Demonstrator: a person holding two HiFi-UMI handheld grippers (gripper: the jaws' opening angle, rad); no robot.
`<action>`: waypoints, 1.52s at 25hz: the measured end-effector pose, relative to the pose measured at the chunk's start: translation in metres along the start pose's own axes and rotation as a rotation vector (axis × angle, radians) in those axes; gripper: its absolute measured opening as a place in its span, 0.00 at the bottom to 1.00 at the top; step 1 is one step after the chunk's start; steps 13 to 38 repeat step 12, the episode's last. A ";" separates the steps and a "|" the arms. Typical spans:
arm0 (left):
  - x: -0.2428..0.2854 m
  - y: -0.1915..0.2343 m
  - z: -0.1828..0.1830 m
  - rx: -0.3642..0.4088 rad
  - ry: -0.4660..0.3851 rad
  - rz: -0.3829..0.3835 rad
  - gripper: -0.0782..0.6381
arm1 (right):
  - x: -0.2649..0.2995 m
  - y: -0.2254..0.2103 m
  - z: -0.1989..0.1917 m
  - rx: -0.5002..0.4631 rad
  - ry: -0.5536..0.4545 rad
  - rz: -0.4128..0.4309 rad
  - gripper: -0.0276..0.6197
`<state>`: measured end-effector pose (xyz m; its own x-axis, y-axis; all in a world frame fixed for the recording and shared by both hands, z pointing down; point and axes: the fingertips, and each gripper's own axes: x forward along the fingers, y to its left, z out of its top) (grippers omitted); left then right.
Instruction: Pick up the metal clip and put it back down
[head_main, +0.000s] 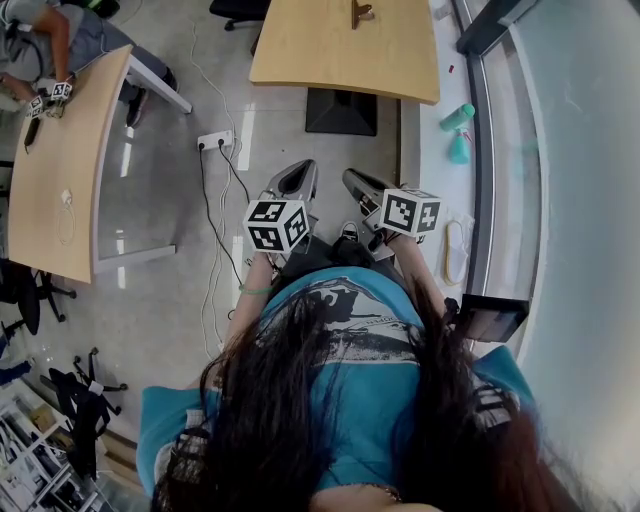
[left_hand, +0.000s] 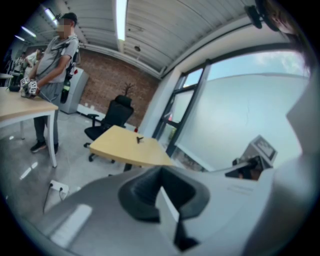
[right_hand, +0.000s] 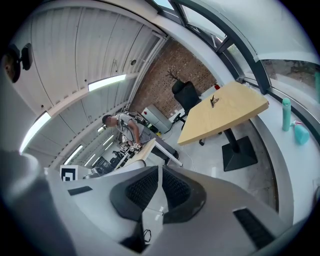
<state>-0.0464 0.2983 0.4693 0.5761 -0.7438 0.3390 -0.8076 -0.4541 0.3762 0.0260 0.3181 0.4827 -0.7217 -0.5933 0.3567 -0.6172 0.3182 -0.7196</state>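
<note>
Metal clip, small and brownish (head_main: 361, 12): sitting on the light wooden tabletop (head_main: 330, 50), well back from its near edge, nothing touching it
Left gripper (head_main: 295, 178): grey jaws pressed together, nothing between them, held over the grey floor (head_main: 180, 200) short of that table
Right gripper (head_main: 358, 186): same deal, jaws together and empty, just beside the left one
Gap: both grippers well apart from the clip

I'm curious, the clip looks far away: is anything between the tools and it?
Nothing visible: only open floor separates the left tool and right tool from the table holding the clip.
</note>
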 end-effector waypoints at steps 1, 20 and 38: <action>-0.004 0.002 0.000 0.001 -0.003 -0.001 0.11 | 0.002 0.003 -0.003 -0.003 -0.001 -0.001 0.10; 0.039 -0.020 -0.008 0.012 -0.006 0.022 0.11 | -0.015 -0.043 0.017 -0.005 0.004 0.016 0.10; 0.039 -0.020 -0.008 0.012 -0.006 0.022 0.11 | -0.015 -0.043 0.017 -0.005 0.004 0.016 0.10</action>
